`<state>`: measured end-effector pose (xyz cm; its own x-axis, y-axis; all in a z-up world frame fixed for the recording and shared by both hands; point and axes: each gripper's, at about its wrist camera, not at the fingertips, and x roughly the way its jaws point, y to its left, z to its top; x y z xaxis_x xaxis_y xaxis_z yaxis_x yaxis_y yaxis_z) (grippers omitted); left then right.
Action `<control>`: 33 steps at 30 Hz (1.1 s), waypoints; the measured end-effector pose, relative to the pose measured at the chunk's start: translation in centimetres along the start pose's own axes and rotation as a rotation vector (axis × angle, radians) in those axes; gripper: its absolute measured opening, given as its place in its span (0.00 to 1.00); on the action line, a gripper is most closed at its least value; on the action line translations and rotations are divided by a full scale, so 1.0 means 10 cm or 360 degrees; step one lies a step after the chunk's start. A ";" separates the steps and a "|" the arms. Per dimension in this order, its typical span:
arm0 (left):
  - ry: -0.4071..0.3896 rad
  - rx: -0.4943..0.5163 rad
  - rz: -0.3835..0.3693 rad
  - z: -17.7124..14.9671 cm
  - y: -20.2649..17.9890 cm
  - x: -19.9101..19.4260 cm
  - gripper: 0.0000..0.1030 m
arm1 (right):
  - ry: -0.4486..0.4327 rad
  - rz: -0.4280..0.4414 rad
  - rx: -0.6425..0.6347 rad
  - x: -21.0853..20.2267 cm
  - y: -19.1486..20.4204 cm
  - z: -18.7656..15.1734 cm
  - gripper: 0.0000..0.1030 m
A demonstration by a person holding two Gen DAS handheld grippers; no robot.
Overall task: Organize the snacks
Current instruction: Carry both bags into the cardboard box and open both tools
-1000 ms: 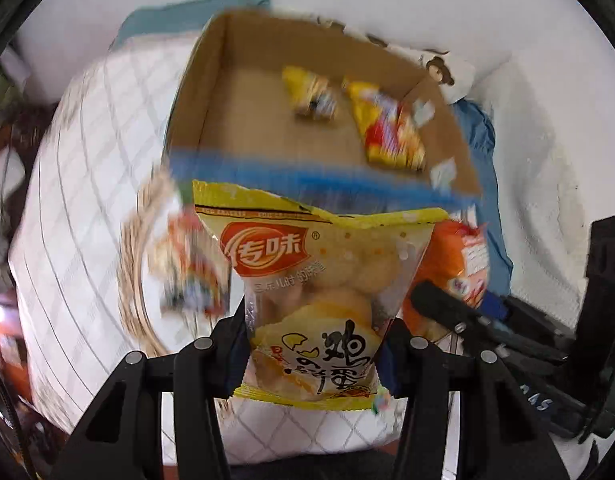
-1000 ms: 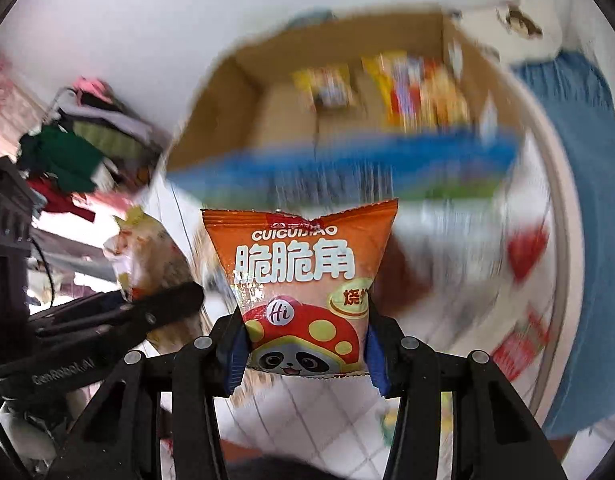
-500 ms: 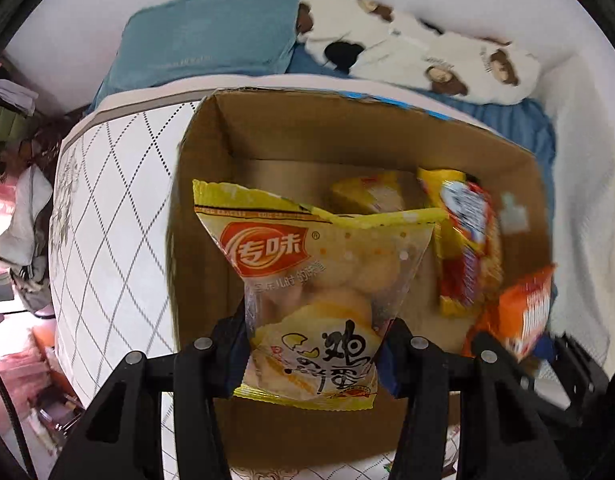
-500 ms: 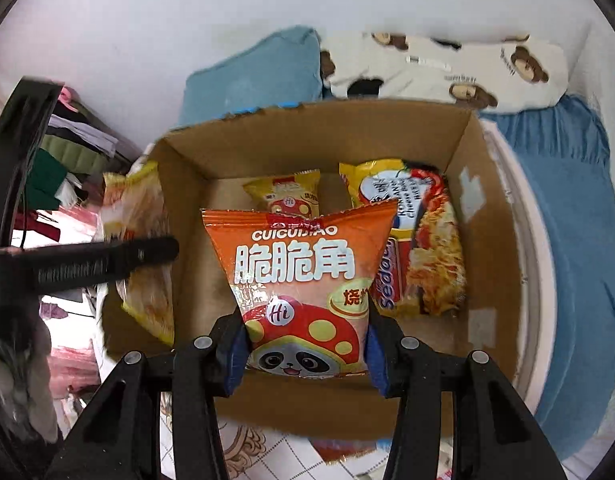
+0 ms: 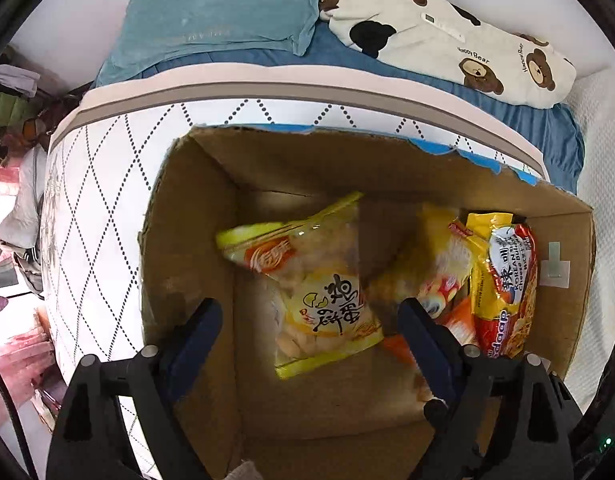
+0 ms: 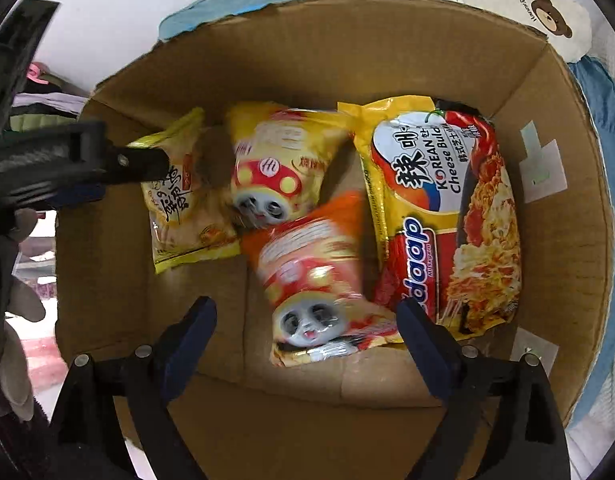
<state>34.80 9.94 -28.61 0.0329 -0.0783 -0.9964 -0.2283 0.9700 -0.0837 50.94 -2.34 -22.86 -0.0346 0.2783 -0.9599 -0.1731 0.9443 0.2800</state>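
Both grippers hang over an open cardboard box [image 5: 187, 248] [image 6: 547, 240]. My left gripper [image 5: 307, 320] is opening, its jaws wide, and the yellow egg-biscuit bag [image 5: 319, 280] lies loose below them on the box floor. My right gripper [image 6: 305, 320] is opening too; the orange panda snack bag [image 6: 311, 276] sits blurred under it, free of the pads. In the right wrist view the egg-biscuit bag [image 6: 183, 208] lies at left under the left gripper's finger [image 6: 107, 160]. A yellow panda bag [image 6: 275, 168] and a noodle packet [image 6: 447, 216] [image 5: 503, 280] also lie in the box.
The box stands on a white quilted mattress [image 5: 99, 208]. Behind it lie a teal pillow [image 5: 223, 12], a blue sheet [image 5: 547, 128] and a bear-print pillow [image 5: 447, 28]. Clothes are piled at the far left [image 5: 11, 100].
Both grippers moved over the box, sank toward it and let go of their bags. The egg-biscuit bag and the orange panda bag now lie inside the box.
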 end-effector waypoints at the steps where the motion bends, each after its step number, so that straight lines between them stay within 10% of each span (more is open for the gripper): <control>1: -0.0009 0.0009 0.0011 -0.01 -0.01 -0.01 0.88 | -0.0003 0.0004 0.0004 0.00 -0.01 0.00 0.95; 33: -0.0554 0.0053 -0.0091 -1.76 -0.10 -0.75 0.87 | -0.0480 -0.0185 -0.0126 -0.96 -0.15 -1.16 0.95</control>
<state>17.67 5.46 -21.29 0.3757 -0.0551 -0.9251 -0.1850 0.9737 -0.1331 40.12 -8.44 -14.27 0.2807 0.2201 -0.9342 -0.2354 0.9594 0.1553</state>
